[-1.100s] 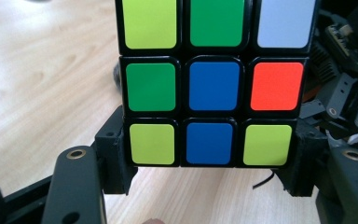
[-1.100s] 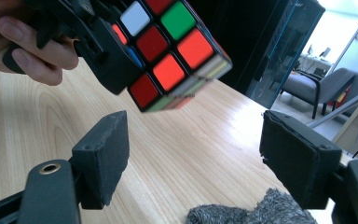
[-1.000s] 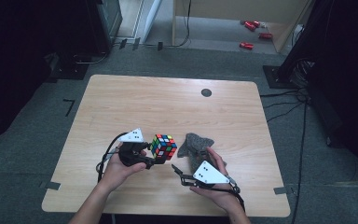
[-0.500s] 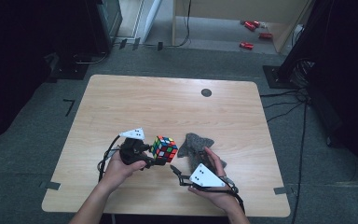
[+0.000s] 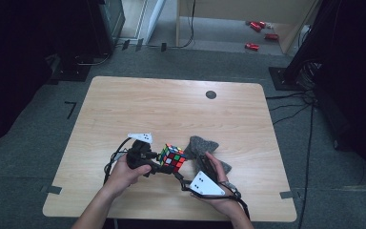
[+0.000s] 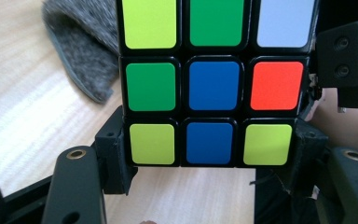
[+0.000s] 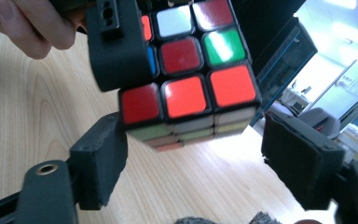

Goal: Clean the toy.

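L tongs [image 5: 158, 161] pinching cube [image 5: 172, 158], unmoved; R tongs [image 5: 178, 179] spread, now nearer cube

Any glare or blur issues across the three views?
High view: dim, dark surroundings, table evenly lit. Left gripper view: cube sharp, no glare. Right gripper view: glare on the cube's red and green stickers, background upper right blown out, left gripper's jaw soft.
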